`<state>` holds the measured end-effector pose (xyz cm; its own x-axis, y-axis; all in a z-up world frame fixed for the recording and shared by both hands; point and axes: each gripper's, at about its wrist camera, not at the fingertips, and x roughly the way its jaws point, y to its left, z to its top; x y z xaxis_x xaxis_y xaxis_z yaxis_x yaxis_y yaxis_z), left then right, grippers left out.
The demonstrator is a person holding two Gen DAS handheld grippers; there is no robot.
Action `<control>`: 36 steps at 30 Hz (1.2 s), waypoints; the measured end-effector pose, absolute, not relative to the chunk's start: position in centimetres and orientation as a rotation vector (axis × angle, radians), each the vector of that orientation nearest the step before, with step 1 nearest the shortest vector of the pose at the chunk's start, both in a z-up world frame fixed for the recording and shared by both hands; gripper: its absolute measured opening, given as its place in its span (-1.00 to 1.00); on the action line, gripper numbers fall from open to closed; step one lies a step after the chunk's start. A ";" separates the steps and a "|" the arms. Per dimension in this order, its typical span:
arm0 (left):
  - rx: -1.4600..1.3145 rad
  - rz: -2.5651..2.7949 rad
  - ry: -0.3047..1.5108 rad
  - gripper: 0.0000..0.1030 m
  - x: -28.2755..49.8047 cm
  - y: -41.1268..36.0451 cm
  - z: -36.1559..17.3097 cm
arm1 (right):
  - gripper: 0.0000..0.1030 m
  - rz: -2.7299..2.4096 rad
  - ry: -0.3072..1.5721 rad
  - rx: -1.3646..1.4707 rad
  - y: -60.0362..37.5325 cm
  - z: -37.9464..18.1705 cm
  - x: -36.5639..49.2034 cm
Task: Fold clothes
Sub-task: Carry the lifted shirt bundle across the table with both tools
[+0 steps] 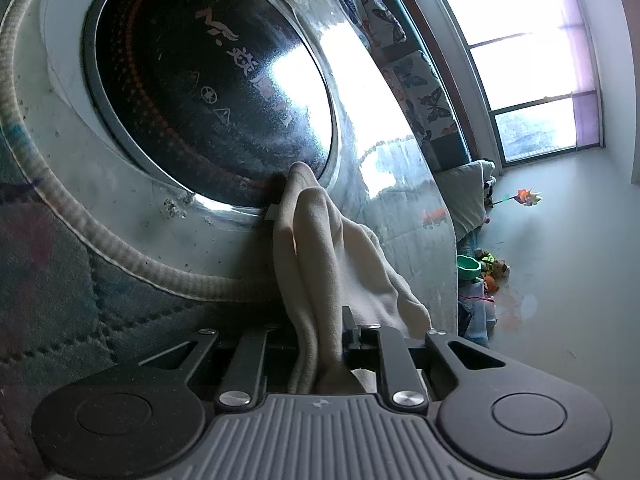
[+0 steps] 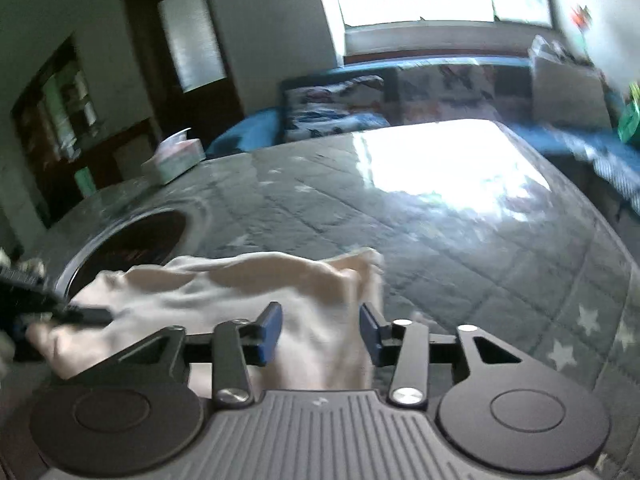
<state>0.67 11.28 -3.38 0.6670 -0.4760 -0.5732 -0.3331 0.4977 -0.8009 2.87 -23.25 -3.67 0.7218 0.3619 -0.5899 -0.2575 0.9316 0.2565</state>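
A cream garment (image 1: 332,248) hangs bunched from my left gripper (image 1: 322,334), which is shut on it; its far end rests at the rim of a round black cooktop (image 1: 208,92). In the right wrist view the same garment (image 2: 240,288) stretches across the table, and the left gripper (image 2: 80,314) pinches its left end. My right gripper (image 2: 321,326) stands open. Its blue pads (image 2: 272,328) are apart, with the garment's near fold lying loose between them.
The table (image 2: 440,260) has a grey quilted star-print cover under a glossy sheet, with the cooktop (image 2: 136,240) set into it. A tissue box (image 2: 174,158) stands at the far left edge. A blue sofa with printed cushions (image 2: 336,108) lies beyond. Toys (image 1: 488,268) lie on the floor.
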 end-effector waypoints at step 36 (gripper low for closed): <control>-0.916 -0.168 0.834 -0.69 0.9 6.7 0.4 | -0.80 0.419 0.578 0.301 -26.8 -1.8 1.4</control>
